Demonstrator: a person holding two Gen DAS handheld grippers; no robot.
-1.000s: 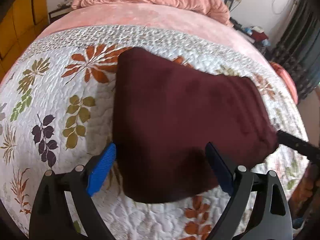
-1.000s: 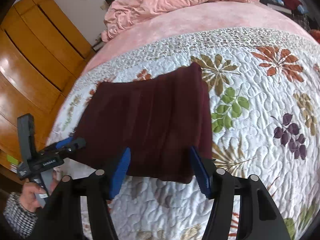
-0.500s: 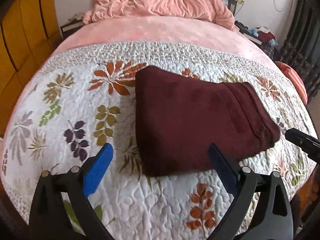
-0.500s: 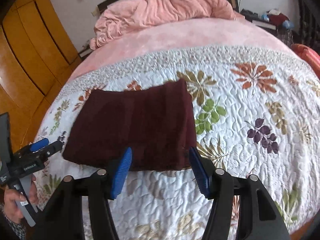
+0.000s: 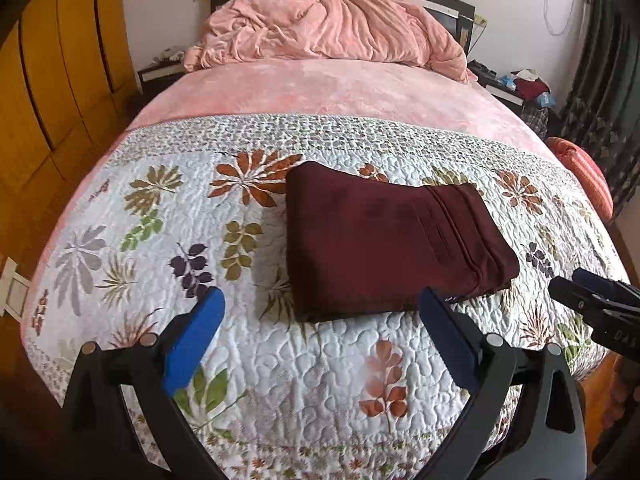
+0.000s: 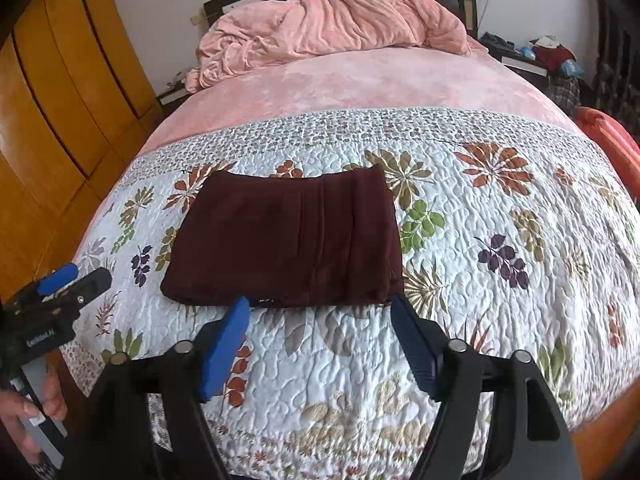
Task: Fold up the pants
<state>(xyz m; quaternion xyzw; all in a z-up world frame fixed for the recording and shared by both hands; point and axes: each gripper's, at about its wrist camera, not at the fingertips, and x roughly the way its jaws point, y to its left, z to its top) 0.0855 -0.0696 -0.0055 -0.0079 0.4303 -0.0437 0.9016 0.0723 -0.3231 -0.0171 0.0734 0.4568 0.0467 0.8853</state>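
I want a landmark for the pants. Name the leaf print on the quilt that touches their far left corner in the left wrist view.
The large orange leaf spray on the quilt meets the maroon pants' far left corner; the olive and purple sprigs lie clear.

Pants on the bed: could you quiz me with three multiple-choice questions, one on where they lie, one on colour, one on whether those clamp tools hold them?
1. The pants lie on:
A. the quilt
B. the pink blanket
C. the floor

2. Their colour:
A. blue
B. maroon
C. grey

3. The left gripper and right gripper are:
A. both clamped on the pants
B. one clamped
C. both open, holding nothing

Answers: A, leaf-print quilt shows all around them; B, dark red cloth; C, only quilt shows between each pair of pads.
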